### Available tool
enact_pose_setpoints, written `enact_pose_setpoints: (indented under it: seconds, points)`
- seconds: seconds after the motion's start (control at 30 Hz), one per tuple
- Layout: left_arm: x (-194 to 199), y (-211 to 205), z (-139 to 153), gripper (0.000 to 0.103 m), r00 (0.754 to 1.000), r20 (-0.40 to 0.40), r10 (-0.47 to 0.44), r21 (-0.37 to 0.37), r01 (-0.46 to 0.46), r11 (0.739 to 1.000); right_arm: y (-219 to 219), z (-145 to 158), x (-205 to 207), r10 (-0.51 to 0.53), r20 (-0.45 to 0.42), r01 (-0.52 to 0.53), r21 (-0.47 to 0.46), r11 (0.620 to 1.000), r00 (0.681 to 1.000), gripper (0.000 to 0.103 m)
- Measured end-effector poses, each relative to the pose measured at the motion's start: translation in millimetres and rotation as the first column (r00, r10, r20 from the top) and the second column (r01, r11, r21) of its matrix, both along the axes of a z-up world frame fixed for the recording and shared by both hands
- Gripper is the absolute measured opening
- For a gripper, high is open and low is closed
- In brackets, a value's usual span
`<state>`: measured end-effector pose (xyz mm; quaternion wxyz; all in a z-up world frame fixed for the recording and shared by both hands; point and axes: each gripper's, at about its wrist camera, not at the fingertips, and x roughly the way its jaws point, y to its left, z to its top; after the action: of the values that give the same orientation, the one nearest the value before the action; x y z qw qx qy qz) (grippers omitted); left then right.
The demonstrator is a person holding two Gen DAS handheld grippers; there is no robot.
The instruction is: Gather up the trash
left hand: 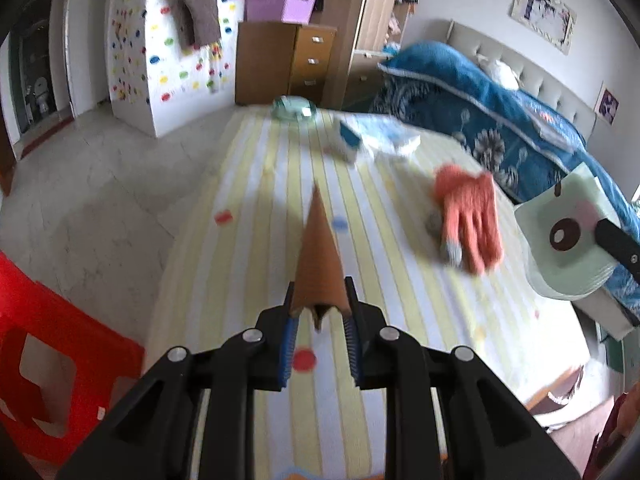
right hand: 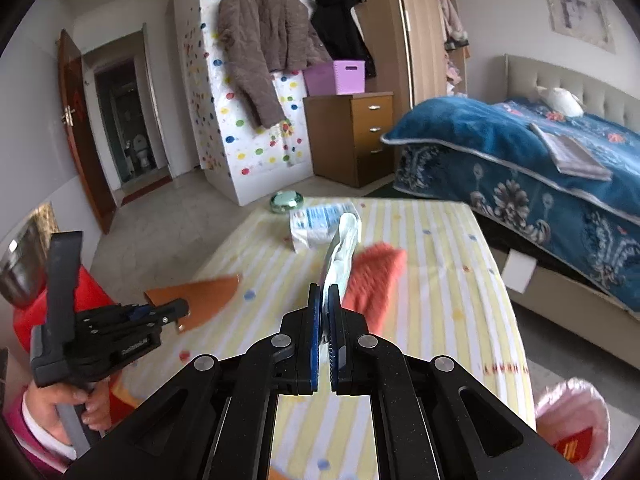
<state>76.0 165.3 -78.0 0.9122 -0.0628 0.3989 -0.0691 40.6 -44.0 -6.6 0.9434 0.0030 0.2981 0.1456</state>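
The left gripper is clamped on the wide end of a brown paper cone, whose tip points away over the striped counter. In the right wrist view the same cone sticks out sideways from that gripper, and a hand holds its handle low at the left. The right gripper is closed on a crumpled white wrapper, lifted off the counter. Just beyond lies an orange glove, fingers toward the camera. Farther on sits a blue-and-white packet, then a green glass dish at the far edge. A pink-lined bin stands low on the right
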Motion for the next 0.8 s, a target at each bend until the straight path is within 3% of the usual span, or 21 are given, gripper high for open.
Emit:
enact_pose_setpoints:
  seconds: [0.17,0.3,0.53,0.73,0.77,0.8]
  points:
    - [-3.7,-7.6,-10.8,0.020,1.000,-0.012,-0.011,0.023,0.012,1.000,-12.8,-5.8,-8.3,-0.018,-0.018,0.019,0.009,1.000,1.000,0.003]
    - [-0.2,-3.5,-10.2,0.032,1.000,0.001,0.022,0.024,-0.022,0.999,-22.0,-11.5,-13.0,-0.031,-0.020,0.032,0.020,0.999,0.999,0.003]
    - [15.3,-1.0,-9.8,0.043,0.999,0.020,0.051,0.039,-0.052,0.998,-30.7,-20.1,-17.6,-0.039,-0.024,0.039,0.028,0.999,0.999,0.004]
    - [27.1,3.4,-10.0,0.043,0.998,0.007,0.059,-0.012,-0.059,0.998,-36.0,-22.6,-17.8,-0.048,-0.034,0.049,0.032,0.998,0.998,0.004]
    - [28.7,2.7,-9.8,0.040,0.998,0.006,0.060,-0.011,-0.060,0.998,-36.6,-23.3,-17.7,-0.051,-0.037,0.053,0.032,0.998,0.998,0.004]
    - [31.1,2.2,-9.9,0.028,0.998,0.003,0.063,-0.009,-0.063,0.998,-37.7,-24.4,-17.5,-0.054,-0.041,0.056,0.031,0.998,0.998,0.004]
